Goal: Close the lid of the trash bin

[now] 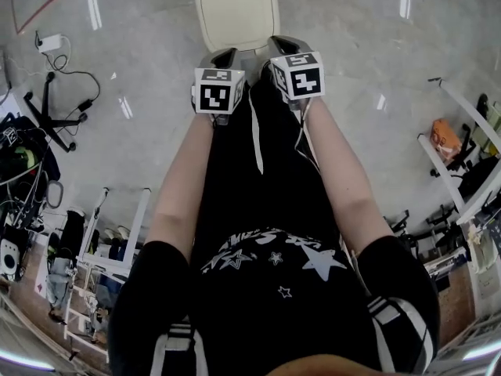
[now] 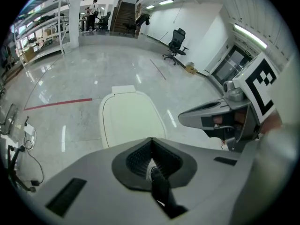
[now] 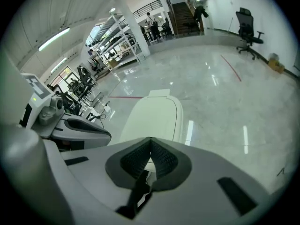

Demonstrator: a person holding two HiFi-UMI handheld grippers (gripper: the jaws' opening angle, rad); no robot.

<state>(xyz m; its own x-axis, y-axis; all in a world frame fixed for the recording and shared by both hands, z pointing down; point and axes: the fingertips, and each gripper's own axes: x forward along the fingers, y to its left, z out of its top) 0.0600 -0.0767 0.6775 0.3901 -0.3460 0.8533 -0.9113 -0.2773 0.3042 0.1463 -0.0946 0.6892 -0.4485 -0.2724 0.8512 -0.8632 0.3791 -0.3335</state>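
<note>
The trash bin [image 1: 237, 10] stands on the floor straight ahead, and its cream lid [image 2: 129, 118] [image 3: 152, 116] lies flat on top. My left gripper [image 1: 227, 53] [image 2: 151, 140] hangs just short of the bin's near edge, jaws shut with nothing between them. Beside it my right gripper [image 1: 283, 41] [image 3: 150, 139] is at the same height, also shut and empty. Each gripper shows in the other's view: the right gripper [image 2: 220, 118] and the left gripper [image 3: 70, 123]. Neither touches the lid.
The polished grey floor carries a red line [image 2: 58, 103]. A white power adapter with cables [image 1: 51, 43] and a black stand [image 1: 51, 108] lie at the left. White racks [image 1: 102, 249] stand behind me on the left, and an orange item [image 1: 445, 137] on the right. An office chair [image 2: 176, 43] is far off.
</note>
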